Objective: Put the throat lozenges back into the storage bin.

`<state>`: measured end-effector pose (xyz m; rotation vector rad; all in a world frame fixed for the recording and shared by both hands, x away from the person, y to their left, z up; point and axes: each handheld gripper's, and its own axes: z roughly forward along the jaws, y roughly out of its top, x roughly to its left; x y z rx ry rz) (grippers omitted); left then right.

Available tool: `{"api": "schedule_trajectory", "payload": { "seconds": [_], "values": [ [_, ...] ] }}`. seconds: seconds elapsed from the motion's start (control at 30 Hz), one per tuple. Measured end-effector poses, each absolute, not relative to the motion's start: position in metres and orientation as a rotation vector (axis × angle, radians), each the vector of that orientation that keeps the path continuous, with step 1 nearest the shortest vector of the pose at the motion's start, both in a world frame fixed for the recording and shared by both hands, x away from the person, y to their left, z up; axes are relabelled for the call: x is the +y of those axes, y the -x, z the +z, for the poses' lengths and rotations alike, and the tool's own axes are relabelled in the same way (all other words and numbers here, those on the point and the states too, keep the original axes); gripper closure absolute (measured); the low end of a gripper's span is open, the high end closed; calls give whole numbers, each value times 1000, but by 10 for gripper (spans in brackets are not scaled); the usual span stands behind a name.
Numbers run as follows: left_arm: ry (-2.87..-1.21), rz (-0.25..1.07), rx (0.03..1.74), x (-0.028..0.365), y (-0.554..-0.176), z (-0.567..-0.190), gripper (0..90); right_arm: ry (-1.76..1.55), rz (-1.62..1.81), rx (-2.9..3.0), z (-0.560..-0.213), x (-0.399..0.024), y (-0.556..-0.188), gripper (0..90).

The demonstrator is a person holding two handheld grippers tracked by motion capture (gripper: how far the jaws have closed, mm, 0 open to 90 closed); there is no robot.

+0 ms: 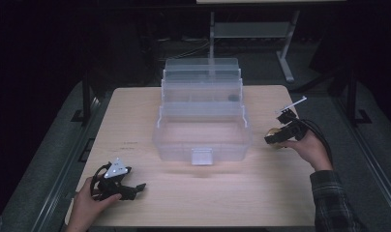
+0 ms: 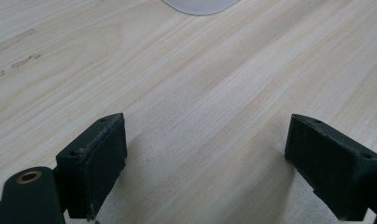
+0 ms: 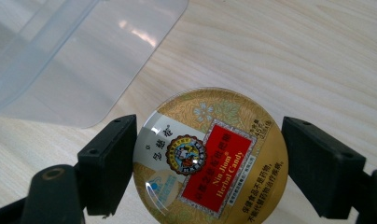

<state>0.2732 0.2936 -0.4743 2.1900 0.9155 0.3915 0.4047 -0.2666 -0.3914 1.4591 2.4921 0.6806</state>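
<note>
Centrally on the pale wooden table [image 1: 135, 111] stands a clear plastic organizer box [image 1: 202, 123], its tiered trays folded back and its deep bottom compartment open; everything else is placed relative to it. Just beside the box's right wall, the right gripper [image 3: 208, 172] is clamped on a round gold candy tin [image 3: 210, 156] with a red label — the jaws press against its opposite edges, and the tin sits low over the bare wood, though whether it touches the table cannot be told. From above, the right hand [image 1: 309, 147] holds that gripper level with the box's front half, the tin [image 1: 273, 131] outside the box. Well in front of the box and to its left, near the table's near edge, the left gripper [image 2: 205, 158] sits low over the table with its jaws spread wide and nothing between them; the left hand [image 1: 87, 203] holds it there. Judging by this layout, the tin has been picked up but not yet stored — carrying it over the box's wall, lowering it into a compartment and letting go all appear to remain.
</note>
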Motion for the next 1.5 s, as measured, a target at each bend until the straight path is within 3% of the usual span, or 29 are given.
{"api": "schedule_trajectory", "payload": {
  "seconds": [1.5],
  "values": [
    [-2189, 391, 916, 294, -273, -474, 119, -1264, 735, 2523, -344, -232, -389, 202]
  ]
}}
